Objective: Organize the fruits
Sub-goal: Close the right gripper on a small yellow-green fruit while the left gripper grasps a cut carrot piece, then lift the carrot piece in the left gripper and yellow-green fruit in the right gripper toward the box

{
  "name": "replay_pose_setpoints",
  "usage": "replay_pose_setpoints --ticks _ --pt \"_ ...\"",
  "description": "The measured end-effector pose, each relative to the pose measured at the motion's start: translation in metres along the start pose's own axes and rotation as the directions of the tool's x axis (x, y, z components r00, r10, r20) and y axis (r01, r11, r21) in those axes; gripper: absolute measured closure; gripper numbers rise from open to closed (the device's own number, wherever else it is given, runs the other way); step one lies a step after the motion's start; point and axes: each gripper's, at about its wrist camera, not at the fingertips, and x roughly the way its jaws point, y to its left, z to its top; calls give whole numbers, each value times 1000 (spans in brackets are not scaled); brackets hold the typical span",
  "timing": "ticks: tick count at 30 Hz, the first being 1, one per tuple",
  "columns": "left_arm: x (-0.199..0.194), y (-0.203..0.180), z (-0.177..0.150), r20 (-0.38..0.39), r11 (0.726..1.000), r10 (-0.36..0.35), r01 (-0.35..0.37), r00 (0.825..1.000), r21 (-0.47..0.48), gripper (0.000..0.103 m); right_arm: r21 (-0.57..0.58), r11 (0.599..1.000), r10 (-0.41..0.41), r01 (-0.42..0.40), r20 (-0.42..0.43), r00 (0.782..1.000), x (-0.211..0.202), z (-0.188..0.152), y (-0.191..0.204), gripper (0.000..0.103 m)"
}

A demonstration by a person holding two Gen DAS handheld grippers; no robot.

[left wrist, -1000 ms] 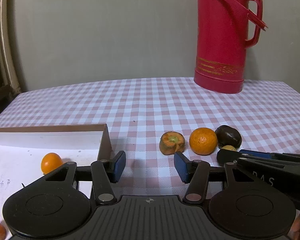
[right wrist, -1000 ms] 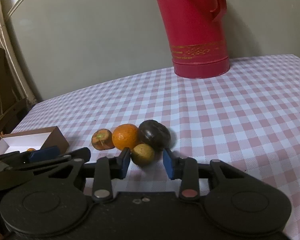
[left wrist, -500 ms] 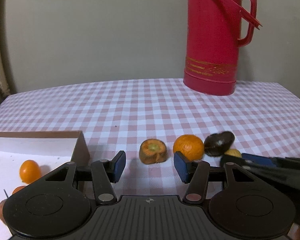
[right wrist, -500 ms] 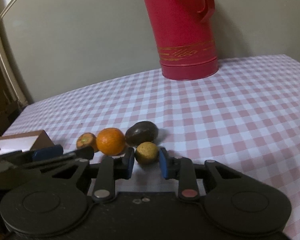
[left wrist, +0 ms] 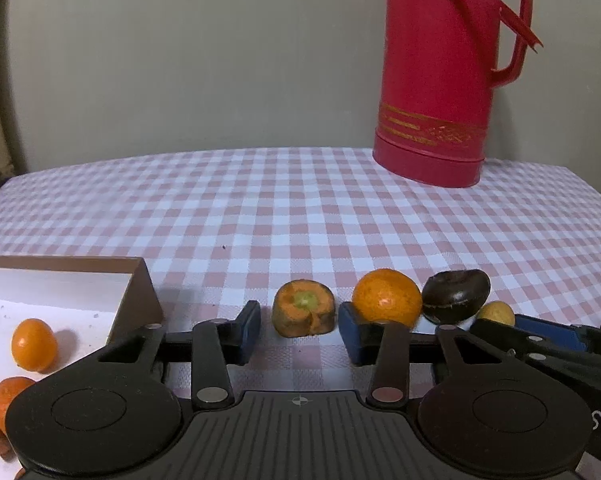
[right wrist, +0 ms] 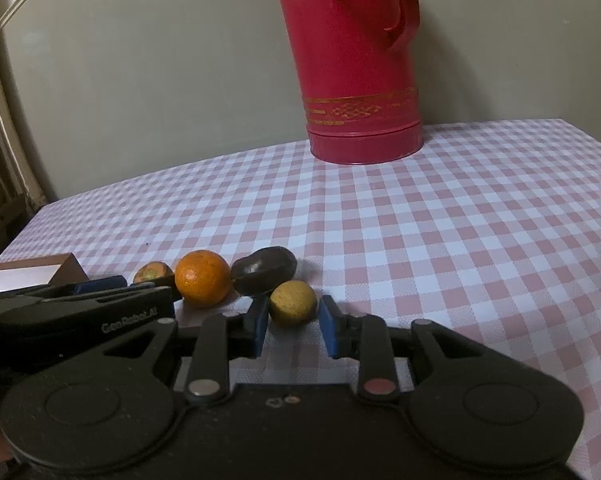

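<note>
A brownish-orange fruit with a green centre [left wrist: 304, 313] is seen on the checked tablecloth [left wrist: 300, 208] between the blue pads of the left gripper [left wrist: 299, 332]. The jaws of that gripper are closing; a narrow gap is visible on each side of the fruit, so it is not yet gripped. Just to the right of the right-hand pad a round orange [left wrist: 387, 298] is found, and beyond it a dark brown fruit [left wrist: 456, 294], the two touching or nearly so.

A small yellow-green fruit [right wrist: 292, 303] is framed between the pads of the right gripper [right wrist: 293, 330]. The jaws stand narrow, yet a sliver of cloth shows on either side of the fruit at the fingertips, and no firm hold can be made out. The dark fruit lies just ahead of this gripper, touching the yellow one or very close to it.

To the left of the left gripper a brown-walled box with a white floor [left wrist: 134, 300] is placed, in which a small orange fruit [left wrist: 33, 345] is lying, with another orange piece [left wrist: 8, 398] nearer the camera. Far ahead of both grippers, a red thermos jug [left wrist: 440, 80] is set upright near the back edge of the table.
</note>
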Motion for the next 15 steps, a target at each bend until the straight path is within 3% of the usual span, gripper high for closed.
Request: replay_pose_setpoints --ticks 1,11,15 --pt "0 -1 0 -1 1000 -4 4 1000 4 68 3 1000 1 -1 0 1000 1 0 0 82" --pt "-7 -3 -2 4 1000 -6 6 1000 2 68 22 1000 12 -12 2 1000 5 2 -4 84" --pt "-12 -2 -3 -1 1000 -4 4 1000 -3 68 26 999 20 -20 1 1000 7 2 -5 78"
